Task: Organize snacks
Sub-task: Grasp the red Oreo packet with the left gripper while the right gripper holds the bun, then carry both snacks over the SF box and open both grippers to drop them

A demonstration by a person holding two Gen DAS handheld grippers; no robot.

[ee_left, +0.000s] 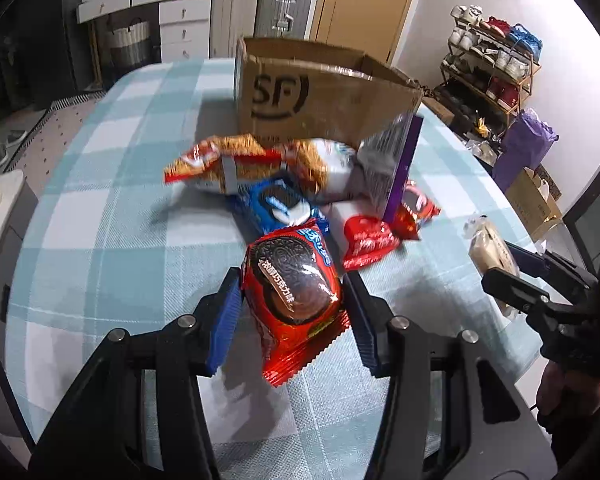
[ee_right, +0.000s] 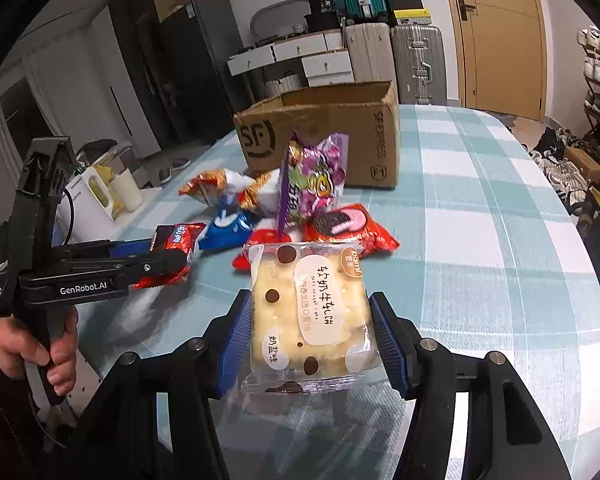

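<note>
Left gripper at bottom centre, blue pads pressed on a red cookie pack, held above the checked cloth. Snack pile mid-frame, blurred. Cardboard box behind it. Right gripper at right edge gripping a pale pack.

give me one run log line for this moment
left tongs: shut on red oreo pack | right tongs: shut on nougat cake pack | SF box: open | snack pile: on table
</note>
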